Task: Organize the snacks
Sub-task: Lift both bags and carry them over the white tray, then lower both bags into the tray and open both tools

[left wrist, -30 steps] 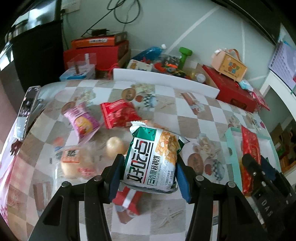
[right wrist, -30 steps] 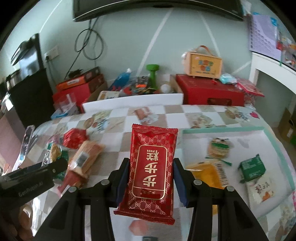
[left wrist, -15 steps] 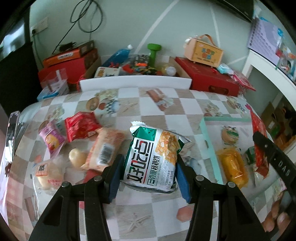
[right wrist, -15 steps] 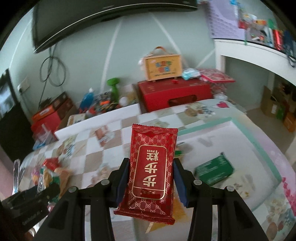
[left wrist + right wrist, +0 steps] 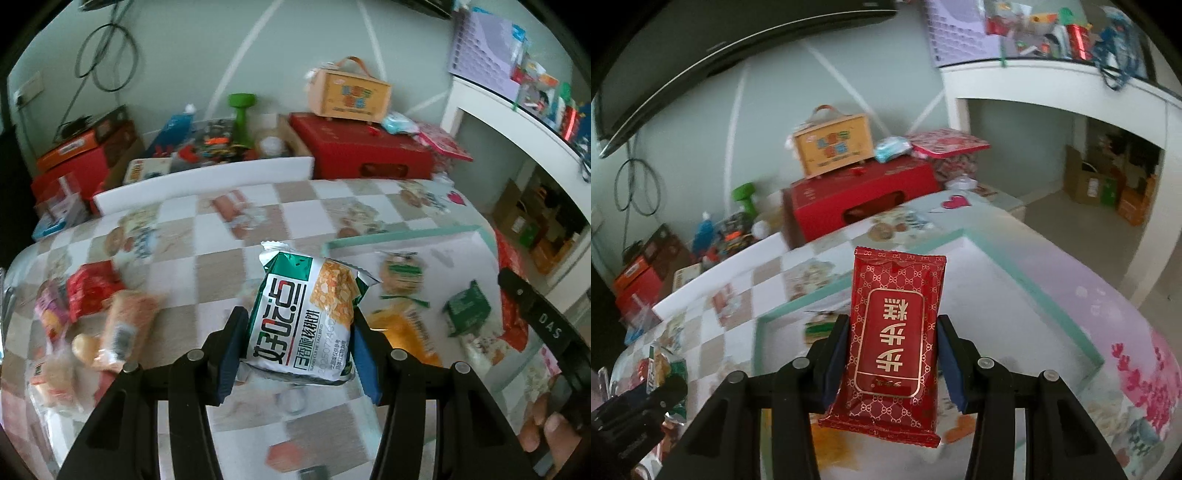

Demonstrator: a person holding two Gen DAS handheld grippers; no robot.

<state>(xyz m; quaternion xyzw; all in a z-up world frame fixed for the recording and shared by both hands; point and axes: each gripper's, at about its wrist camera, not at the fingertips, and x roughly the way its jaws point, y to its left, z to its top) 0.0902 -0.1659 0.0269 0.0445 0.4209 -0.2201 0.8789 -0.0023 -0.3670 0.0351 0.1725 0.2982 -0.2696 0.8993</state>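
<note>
My left gripper [image 5: 297, 352] is shut on a green-and-white biscuit packet [image 5: 308, 317], held up over the checked tablecloth just left of a white tray with a teal rim [image 5: 406, 236]. In that tray lie a round green-labelled snack [image 5: 400, 273], an orange packet [image 5: 402, 328] and a small green packet [image 5: 467, 308]. My right gripper [image 5: 892, 360] is shut on a flat red packet with gold lettering [image 5: 895, 332], above the same tray [image 5: 1027, 280]. Loose snacks [image 5: 92, 314] lie in a pile at the left of the table.
A red box [image 5: 362, 155] with an orange carry box [image 5: 351, 92] on it stands behind the table. More boxes and clutter [image 5: 207, 136] line the wall. A white shelf unit [image 5: 1052, 85] is at the right. A hand [image 5: 546, 432] holds the right gripper's handle.
Both grippers have travelled right across the table with their packets, from above the loose snack pile to the tray. Each has also rolled a little. Neither grip has changed.
</note>
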